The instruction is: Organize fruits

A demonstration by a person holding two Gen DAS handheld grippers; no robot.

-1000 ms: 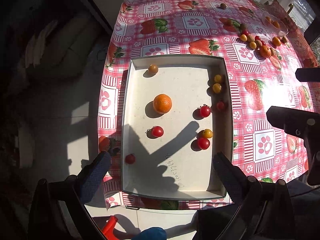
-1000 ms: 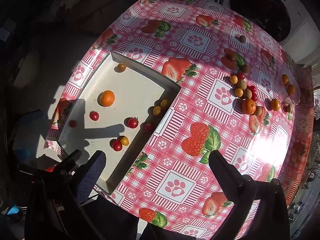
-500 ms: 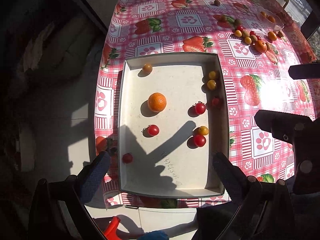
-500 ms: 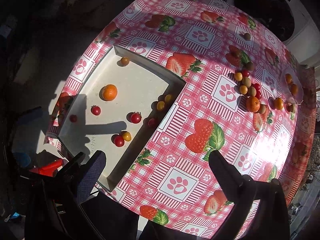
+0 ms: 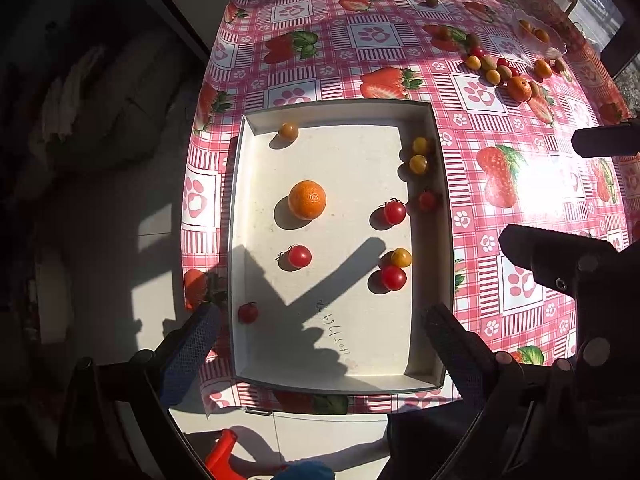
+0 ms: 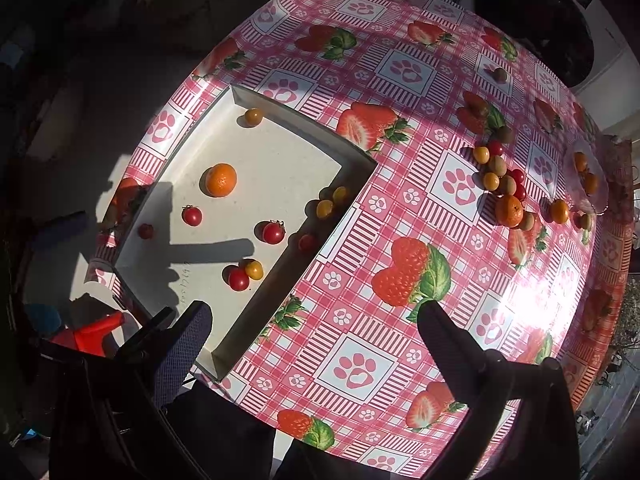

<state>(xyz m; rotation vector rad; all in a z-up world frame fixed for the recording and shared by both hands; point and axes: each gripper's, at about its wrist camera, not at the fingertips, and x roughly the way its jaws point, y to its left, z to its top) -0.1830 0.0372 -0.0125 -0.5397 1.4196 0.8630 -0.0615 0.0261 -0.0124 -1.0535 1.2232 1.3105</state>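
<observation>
Left wrist view: the left gripper (image 5: 320, 340), fingers wide apart and empty, hangs over the white tray (image 5: 434, 120) at the counter's near-left corner, holding one orange (image 5: 307, 199), five red and four yellow tomatoes. Right wrist view: the right gripper (image 6: 316, 332), equally spread and empty; the fruit cluster (image 6: 505, 184) near the far-right edge is too tight to count.

Far-right fruit pile (image 5: 500, 72) too small in left wrist view to sort by kind; a few brownish ones (image 6: 497, 165) in right wrist view could be kiwis or olives, cannot tell. Clear dish (image 6: 588, 178) at far right edge washed out by glare, contents partly unreadable. Red tomato (image 5: 427, 201) by tray's right wall sits in shadow, half lost. Writing on tray floor (image 5: 334, 330) illegible. Orange-red object (image 5: 219, 454) under table's near edge cut off by frame. Right gripper (image 5: 576, 204) only partly in left view, its body cropped at right edge. Left room side too dark to read.
</observation>
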